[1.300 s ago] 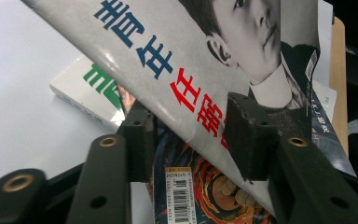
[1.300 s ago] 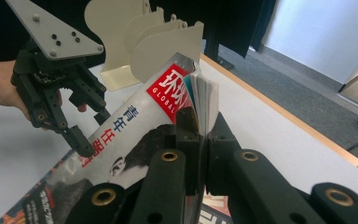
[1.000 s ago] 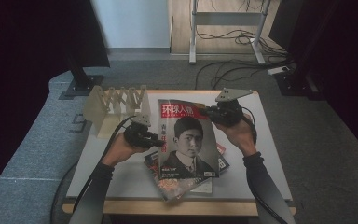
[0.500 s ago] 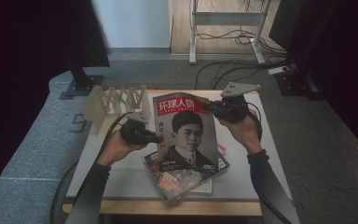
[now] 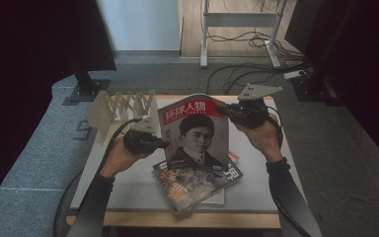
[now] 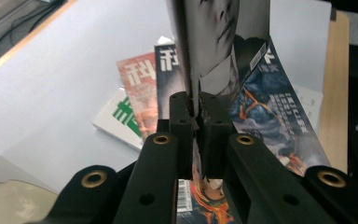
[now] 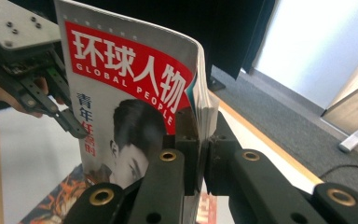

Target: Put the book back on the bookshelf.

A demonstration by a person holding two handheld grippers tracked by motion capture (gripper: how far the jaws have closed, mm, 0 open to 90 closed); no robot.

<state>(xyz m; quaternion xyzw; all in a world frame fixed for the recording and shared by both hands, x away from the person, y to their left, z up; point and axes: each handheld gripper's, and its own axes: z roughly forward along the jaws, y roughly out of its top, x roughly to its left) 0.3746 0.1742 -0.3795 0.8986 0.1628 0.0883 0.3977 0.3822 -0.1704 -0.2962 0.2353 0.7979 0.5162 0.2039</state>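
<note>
A Global People magazine (image 5: 195, 131) with a red title band and a man's portrait hangs upright above the table, held between both grippers. My left gripper (image 5: 165, 144) is shut on its left edge; the left gripper view shows the jaws pinching the pages (image 6: 198, 105). My right gripper (image 5: 224, 112) is shut on its upper right edge by the spine, with the jaws clamped on the thick page block (image 7: 200, 135). In the right gripper view the cover (image 7: 126, 84) faces the camera and the left gripper (image 7: 74, 128) holds its far edge.
Under the held magazine lies a fanned stack of magazines (image 5: 197, 182), with a colourful one (image 6: 270, 116), a red one (image 6: 137, 88) and a white-green booklet (image 6: 121, 116). A folding wooden rack (image 5: 123, 106) stands at the table's (image 5: 128, 182) back left. Cables and metal legs lie beyond.
Both grippers have raised the magazine and carried it a little toward the far side; its lower edge has lifted off the stack and it stands more upright.
</note>
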